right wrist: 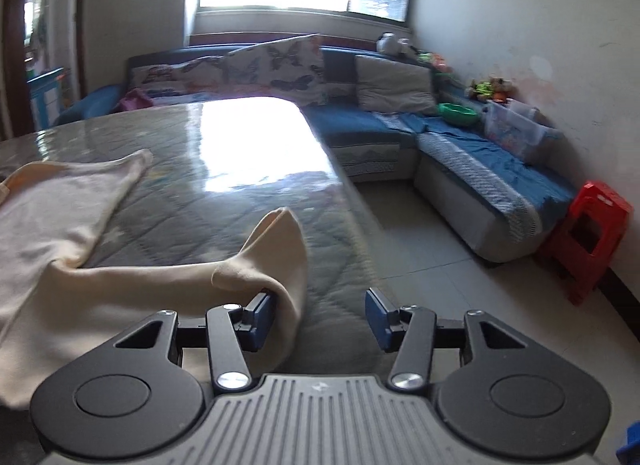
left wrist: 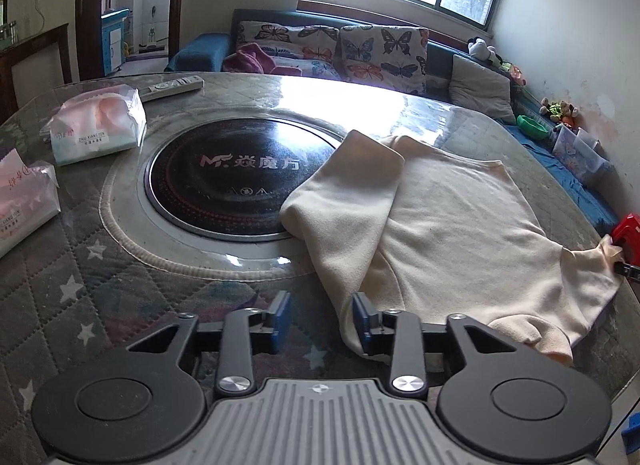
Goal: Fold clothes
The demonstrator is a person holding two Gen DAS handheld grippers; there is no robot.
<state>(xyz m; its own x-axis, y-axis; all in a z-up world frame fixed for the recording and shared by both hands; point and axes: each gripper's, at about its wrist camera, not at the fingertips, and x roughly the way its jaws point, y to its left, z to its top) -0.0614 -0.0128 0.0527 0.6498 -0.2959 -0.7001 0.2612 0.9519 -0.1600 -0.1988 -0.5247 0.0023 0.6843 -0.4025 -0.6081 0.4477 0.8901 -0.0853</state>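
A cream long-sleeved top [left wrist: 460, 217] lies flat on the quilted round table [left wrist: 120, 265]. One of its sleeves [left wrist: 348, 201] is folded across the body toward the table's middle. My left gripper [left wrist: 320, 321] is open at the near hem, its right finger [left wrist: 362, 319] touching the cloth edge and nothing between the pads. The other sleeve [right wrist: 168, 277] stretches out to my right gripper [right wrist: 320, 319], which is open. Its cuff [right wrist: 280, 241] drapes over the left finger [right wrist: 260, 317] and stands up a little. In the left wrist view that sleeve tip [left wrist: 600, 253] is lifted at the far right edge.
A black induction hob [left wrist: 224, 181] is set into the table's middle. Two tissue packs [left wrist: 96, 125] and a remote [left wrist: 172, 87] lie at the left. The table edge [right wrist: 352, 193] drops to tiled floor, with a blue sofa [right wrist: 460, 145] and a red stool [right wrist: 588, 233] beyond.
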